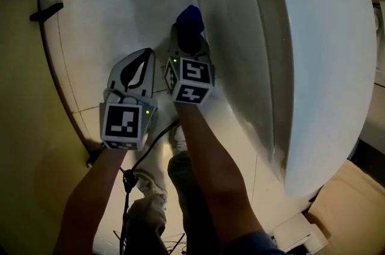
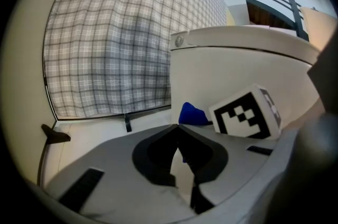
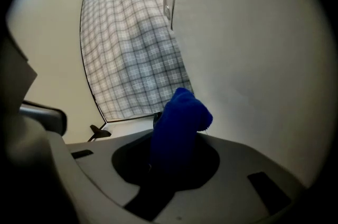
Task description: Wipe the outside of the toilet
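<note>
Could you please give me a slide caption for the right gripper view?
Right claw clamps a blue cloth beside the white toilet.

I see deep blue cloth (image 3: 179,122) at my right tongs (image 3: 175,157); the toilet (image 1: 325,67) beside them is white. Beyond: grey-and-white checked surface (image 2: 121,43).

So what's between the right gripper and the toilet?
Only a blue cloth, clamped in the right gripper, its tip by the toilet. The right gripper view shows it.
</note>
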Action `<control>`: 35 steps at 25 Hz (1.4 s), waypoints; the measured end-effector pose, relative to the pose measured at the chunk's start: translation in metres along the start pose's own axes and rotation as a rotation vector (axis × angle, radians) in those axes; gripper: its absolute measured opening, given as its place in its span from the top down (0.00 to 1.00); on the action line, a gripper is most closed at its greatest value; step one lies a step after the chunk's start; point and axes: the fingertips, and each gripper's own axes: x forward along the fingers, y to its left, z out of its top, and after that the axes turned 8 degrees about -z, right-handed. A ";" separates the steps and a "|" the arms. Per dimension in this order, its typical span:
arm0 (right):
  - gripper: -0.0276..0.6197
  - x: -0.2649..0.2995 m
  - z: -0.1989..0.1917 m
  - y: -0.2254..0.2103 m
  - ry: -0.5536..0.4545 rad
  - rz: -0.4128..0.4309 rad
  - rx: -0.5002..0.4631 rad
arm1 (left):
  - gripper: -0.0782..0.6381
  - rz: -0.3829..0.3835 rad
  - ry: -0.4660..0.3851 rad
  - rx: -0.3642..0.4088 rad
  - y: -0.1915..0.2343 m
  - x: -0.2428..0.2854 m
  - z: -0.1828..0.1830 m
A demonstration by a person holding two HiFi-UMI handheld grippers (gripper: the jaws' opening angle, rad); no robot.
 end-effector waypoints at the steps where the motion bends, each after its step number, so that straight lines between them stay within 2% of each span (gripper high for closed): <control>1: 0.85 0.020 0.001 0.002 0.006 0.004 0.006 | 0.87 0.014 0.000 -0.005 0.010 0.005 0.000; 7: 0.85 0.118 0.005 -0.006 0.022 0.013 -0.005 | 0.87 0.069 -0.028 0.012 0.058 0.039 -0.002; 12: 0.85 0.122 -0.011 -0.019 0.039 -0.006 -0.006 | 0.87 0.066 -0.003 0.032 0.063 0.051 -0.018; 17: 0.85 0.062 -0.037 -0.034 0.049 -0.027 -0.001 | 0.87 0.012 0.025 0.039 0.030 0.059 -0.023; 24: 0.85 -0.060 -0.090 -0.070 0.104 -0.139 0.053 | 0.87 -0.071 0.059 0.023 -0.045 0.042 -0.040; 28: 0.85 -0.117 -0.110 -0.085 0.110 -0.196 0.061 | 0.87 -0.126 0.077 0.050 -0.082 0.020 -0.053; 32: 0.85 -0.148 -0.105 -0.076 0.085 -0.198 0.058 | 0.87 -0.141 0.081 0.079 -0.098 -0.005 -0.051; 35: 0.85 -0.174 -0.083 -0.062 0.047 -0.188 0.068 | 0.87 -0.150 0.065 0.108 -0.107 -0.032 -0.032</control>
